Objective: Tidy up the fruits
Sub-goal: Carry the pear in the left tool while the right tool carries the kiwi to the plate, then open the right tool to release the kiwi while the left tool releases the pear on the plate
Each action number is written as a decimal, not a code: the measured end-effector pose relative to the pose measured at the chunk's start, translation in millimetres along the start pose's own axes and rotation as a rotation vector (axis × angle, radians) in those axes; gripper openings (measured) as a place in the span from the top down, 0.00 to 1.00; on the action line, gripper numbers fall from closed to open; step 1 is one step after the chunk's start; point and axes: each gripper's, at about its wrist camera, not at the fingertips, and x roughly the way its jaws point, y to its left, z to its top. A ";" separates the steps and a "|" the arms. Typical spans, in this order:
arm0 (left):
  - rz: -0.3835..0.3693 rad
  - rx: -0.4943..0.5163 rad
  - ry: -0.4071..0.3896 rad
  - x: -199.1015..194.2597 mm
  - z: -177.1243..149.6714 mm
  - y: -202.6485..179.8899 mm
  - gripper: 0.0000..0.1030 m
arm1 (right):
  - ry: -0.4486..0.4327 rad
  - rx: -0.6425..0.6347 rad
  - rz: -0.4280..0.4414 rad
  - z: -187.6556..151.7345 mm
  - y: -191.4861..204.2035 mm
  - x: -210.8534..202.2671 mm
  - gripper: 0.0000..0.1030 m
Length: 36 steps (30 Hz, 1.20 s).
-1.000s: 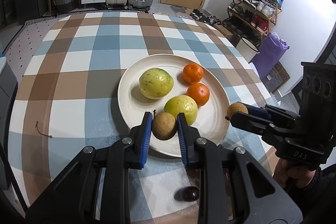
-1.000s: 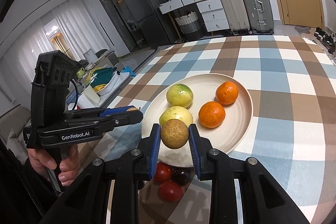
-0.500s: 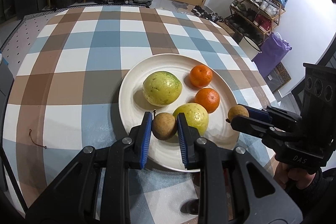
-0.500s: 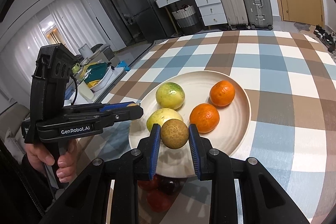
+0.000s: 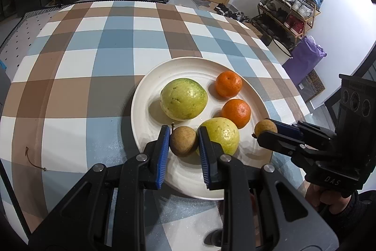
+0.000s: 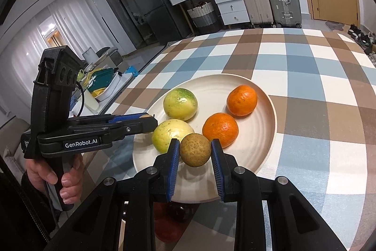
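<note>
Here, a plate (image 5: 141, 95) is carrying two oranges (image 5: 228, 84) and two green fruits (image 5: 183, 99); the left gripper (image 5: 183, 139) and right gripper (image 6: 195, 150) are each clamping one brown fruit (image 5: 183, 140).

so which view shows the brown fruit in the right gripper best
The right wrist view: the brown fruit sits centred and whole between the right gripper pads, over the plate. The left wrist view shows the same fruit only small and side-on, half hidden by the gripper's fingers.

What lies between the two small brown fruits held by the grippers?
A yellow-green fruit on the plate lies between the left brown fruit and the right one, seen in the left wrist view.
</note>
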 end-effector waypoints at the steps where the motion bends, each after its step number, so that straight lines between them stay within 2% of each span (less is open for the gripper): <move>1: -0.002 -0.002 -0.003 -0.1 0.6 0.1 0.79 | -0.001 0.003 -0.001 0.1 -0.8 0.1 0.73; 3: 0.012 -0.002 -0.013 -1.8 1.2 -0.6 0.79 | -0.005 0.003 -0.004 0.0 -0.4 -1.1 0.69; 5: 0.029 0.007 -0.031 -5.9 2.5 -3.4 0.79 | -0.021 0.003 -0.003 0.1 0.4 -4.6 0.56; 6: 0.029 0.008 -0.040 -8.7 3.1 -4.2 0.79 | -0.035 0.001 -0.001 0.6 1.0 -7.7 0.53; 19: 0.032 0.004 -0.082 -38.6 -1.9 -11.0 0.79 | -0.098 0.001 -0.012 1.2 6.1 -30.4 0.53; 36: 0.036 0.006 -0.172 -91.3 -35.8 -29.5 0.78 | -0.141 -0.034 -0.026 -23.5 26.8 -64.9 0.52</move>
